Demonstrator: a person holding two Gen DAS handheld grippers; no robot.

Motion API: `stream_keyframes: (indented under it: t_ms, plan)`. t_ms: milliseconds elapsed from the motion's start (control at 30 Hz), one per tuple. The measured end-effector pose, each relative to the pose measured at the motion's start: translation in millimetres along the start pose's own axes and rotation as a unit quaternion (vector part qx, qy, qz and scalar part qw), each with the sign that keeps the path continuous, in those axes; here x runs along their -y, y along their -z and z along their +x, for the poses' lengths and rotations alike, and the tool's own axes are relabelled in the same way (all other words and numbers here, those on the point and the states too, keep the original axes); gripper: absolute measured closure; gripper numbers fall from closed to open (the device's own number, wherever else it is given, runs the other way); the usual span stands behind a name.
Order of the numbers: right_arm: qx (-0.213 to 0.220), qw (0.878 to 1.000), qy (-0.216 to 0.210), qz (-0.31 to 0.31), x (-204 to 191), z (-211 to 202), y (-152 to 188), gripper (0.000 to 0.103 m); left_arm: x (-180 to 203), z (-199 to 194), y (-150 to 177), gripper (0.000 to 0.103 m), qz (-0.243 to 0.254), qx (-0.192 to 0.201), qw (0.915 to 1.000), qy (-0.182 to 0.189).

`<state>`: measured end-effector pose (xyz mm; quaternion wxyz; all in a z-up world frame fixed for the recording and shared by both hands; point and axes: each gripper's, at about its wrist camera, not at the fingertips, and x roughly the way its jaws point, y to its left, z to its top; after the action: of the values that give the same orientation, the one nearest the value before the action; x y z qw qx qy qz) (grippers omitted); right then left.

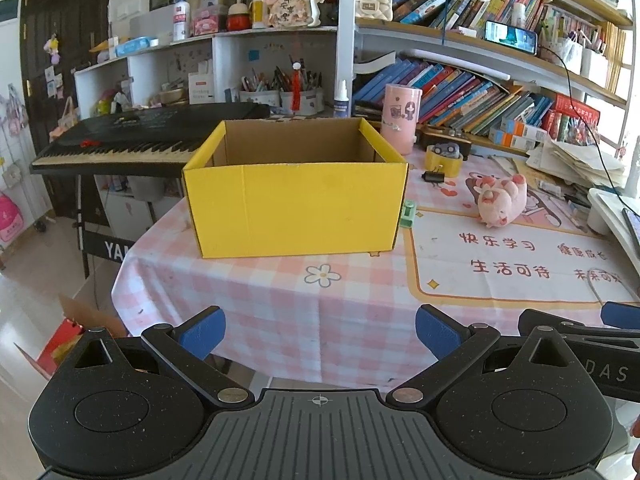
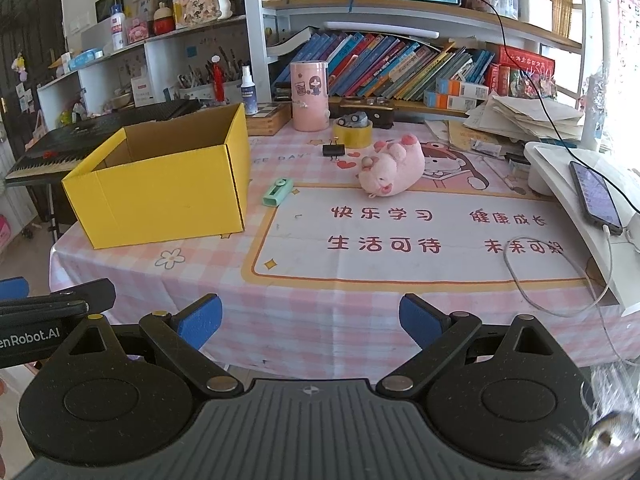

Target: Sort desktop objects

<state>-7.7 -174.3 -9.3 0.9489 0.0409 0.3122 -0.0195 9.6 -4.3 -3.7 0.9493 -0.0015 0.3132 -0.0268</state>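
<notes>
A black keyboard (image 1: 148,136) stands on its stand at the far left, beyond the table's edge. Bookshelves (image 2: 400,68) packed with leaning books line the far wall. At the right, a phone (image 2: 594,196) lies plugged in on a white stand (image 2: 560,168), beside stacked papers (image 2: 532,116).

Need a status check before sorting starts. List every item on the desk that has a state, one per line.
Left gripper: open, empty.
Right gripper: open, empty.
Yellow box: upright, top open, nothing visible inside.
Plush pig: lying on its side.
Binder clip: shut, flat on the cloth.
Green case: lying flat beside the box.
Tape roll: lying flat, toy car on top.
Phone: plugged in, screen lit.
</notes>
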Motion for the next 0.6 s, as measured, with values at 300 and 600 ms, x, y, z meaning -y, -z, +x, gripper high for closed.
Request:
stream_keyframes:
  t_ms: [300, 600]
  plan:
    - [-0.004, 1.000, -0.003, -0.001, -1.0, 5.4, -3.7, 0.007, -4.0, 1.7, 1.9, 0.000, -0.004, -0.002, 1.0000, 0.001]
    - [-0.004, 1.000, -0.003, -0.001, -1.2, 5.5, -4.6, 0.007, -7.2, 2.3, -0.6, 0.000, -0.007, 0.000, 1.0000, 0.005]
